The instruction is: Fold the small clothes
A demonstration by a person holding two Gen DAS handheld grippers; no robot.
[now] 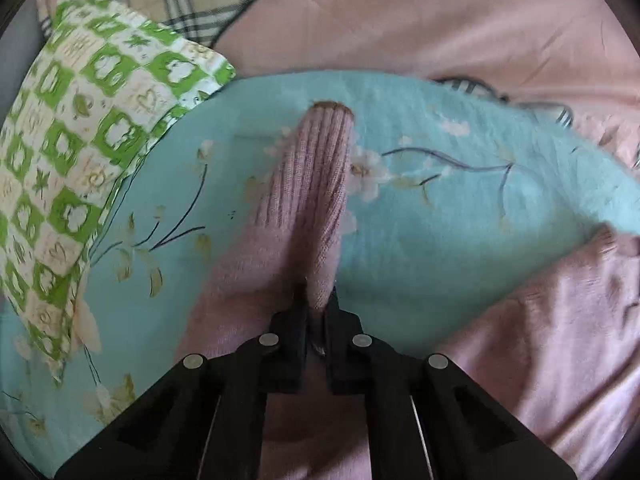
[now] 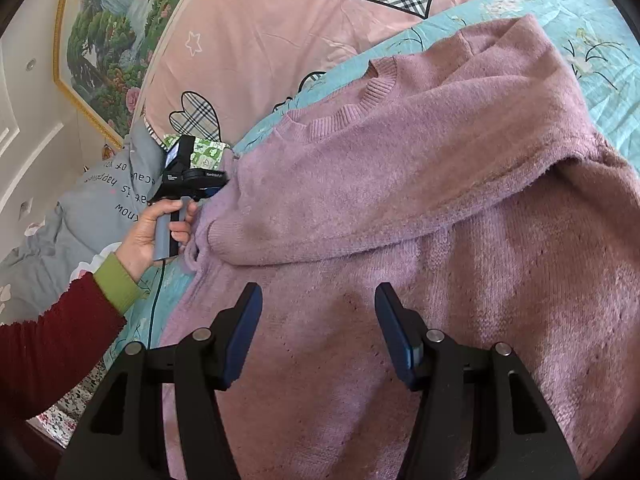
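Readable text appears only in the right wrist view, at the left of the frame. The grey quilt [image 2: 100, 204] carries dark printed English lettering, seen upside down; the fragments "know", "is", "happiness", "of" and "cau" can be made out. Small white lettering on the left gripper [image 2: 188, 176] body is too tiny to read.

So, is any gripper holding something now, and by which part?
The left gripper is shut on the pink sweater's sleeve, below its ribbed cuff. The right gripper is open above the sweater body, holding nothing.
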